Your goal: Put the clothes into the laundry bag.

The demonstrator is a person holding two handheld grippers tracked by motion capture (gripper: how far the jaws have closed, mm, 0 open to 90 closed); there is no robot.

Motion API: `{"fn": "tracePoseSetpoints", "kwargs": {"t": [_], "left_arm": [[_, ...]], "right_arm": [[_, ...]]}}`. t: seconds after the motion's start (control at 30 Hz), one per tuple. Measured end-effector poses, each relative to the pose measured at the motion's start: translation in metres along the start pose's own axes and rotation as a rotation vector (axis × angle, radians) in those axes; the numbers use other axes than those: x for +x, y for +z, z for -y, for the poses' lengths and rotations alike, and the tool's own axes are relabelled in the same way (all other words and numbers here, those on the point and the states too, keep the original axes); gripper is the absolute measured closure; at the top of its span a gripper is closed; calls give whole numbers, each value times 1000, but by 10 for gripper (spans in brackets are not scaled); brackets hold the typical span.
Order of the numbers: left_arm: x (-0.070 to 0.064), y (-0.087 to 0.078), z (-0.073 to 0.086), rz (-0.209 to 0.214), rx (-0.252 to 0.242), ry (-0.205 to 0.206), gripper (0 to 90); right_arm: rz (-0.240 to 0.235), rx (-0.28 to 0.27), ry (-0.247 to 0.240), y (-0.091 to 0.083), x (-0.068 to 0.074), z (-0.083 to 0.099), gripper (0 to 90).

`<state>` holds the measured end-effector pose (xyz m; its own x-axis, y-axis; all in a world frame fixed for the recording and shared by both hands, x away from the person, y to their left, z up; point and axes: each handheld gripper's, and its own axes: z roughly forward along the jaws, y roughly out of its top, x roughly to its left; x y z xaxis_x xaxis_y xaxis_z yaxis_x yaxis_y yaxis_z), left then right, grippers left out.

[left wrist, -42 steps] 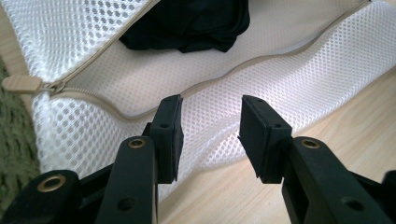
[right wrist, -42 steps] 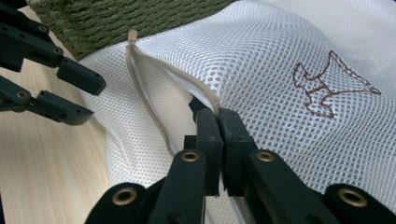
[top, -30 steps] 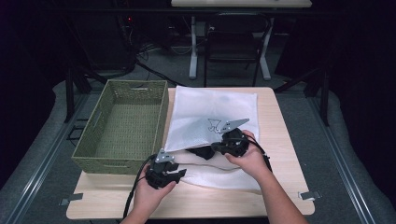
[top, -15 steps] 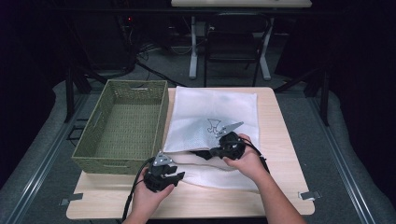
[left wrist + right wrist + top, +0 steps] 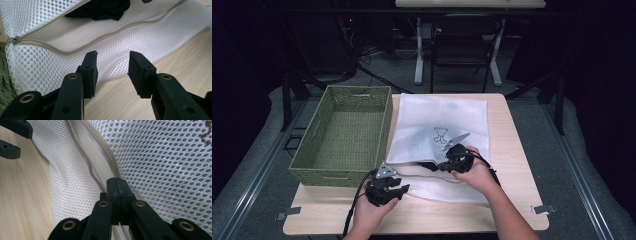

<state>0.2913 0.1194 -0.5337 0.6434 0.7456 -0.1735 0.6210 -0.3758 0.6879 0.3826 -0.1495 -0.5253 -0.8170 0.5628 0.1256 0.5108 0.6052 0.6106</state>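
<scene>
A white mesh laundry bag (image 5: 442, 120) lies flat on the table, its zipper opening gaping along the near side. A black garment (image 5: 428, 165) shows inside the opening, and also in the left gripper view (image 5: 100, 10). My right gripper (image 5: 439, 165) is shut on the bag's upper zipper edge (image 5: 110, 162), jaws pressed together (image 5: 117, 185). My left gripper (image 5: 402, 189) stands open just short of the bag's lower mesh flap (image 5: 120, 47), nothing between its jaws (image 5: 113, 66). The zipper pull (image 5: 16, 39) sits at the opening's left end.
A green woven basket (image 5: 337, 177) stands left of the bag, its front wall close to my left gripper. Bare wooden table (image 5: 512, 200) runs along the near edge and the right. Beyond the table are chair and desk legs on a dark floor.
My right gripper has shifted a little left and nearer, taking the bag's upper edge with it. The left gripper has barely moved.
</scene>
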Motion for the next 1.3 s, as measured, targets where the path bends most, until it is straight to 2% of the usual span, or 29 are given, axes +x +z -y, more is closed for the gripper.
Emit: {"fn": "tracePoseSetpoints", "kwargs": {"t": [0.17,0.27,0.33,0.37,0.43,0.5,0.6,0.67,0.83,0.9,1.0,1.07,1.1,1.17,1.23,1.3], "left_arm": [[-1,0,0,5,4,8,592],[-3,0,-2,8,-5,11,589],[-2,-1,-3,7,-7,19,586],[-1,-1,-4,8,-4,25,585],[0,-1,-4,9,-8,20,585],[1,-1,-4,12,-12,17,584],[1,-2,-8,15,-14,24,578],[2,-3,-13,16,-14,36,566],[5,-4,-24,5,-25,32,497],[8,-4,-33,-4,-18,47,483],[11,-3,-42,-27,-5,56,464],[11,-1,-47,-39,-16,53,461],[11,0,-49,-31,-5,49,461],[11,4,-54,-40,-2,57,458],[10,9,-59,-47,24,71,456],[9,17,-63,-69,36,79,455]], "right_arm": [[4,-9,2,-3,-1,0,882],[10,-23,9,-6,0,-1,826],[11,-33,2,-9,0,-2,820],[23,-37,-6,-11,0,-3,807],[36,-53,10,-14,2,-3,777],[54,-78,8,-14,6,0,698],[99,-96,5,-14,8,5,645],[124,-108,4,-16,9,7,620],[168,-113,-18,-21,10,14,572],[193,-111,-38,-23,10,20,538],[210,-114,-46,-24,9,26,517],[216,-112,-47,-25,9,28,512],[220,-108,-49,-25,9,29,506],[227,-104,-52,-25,9,31,499],[233,-105,-57,-25,8,32,493],[240,-102,-61,-24,9,34,483]]}}
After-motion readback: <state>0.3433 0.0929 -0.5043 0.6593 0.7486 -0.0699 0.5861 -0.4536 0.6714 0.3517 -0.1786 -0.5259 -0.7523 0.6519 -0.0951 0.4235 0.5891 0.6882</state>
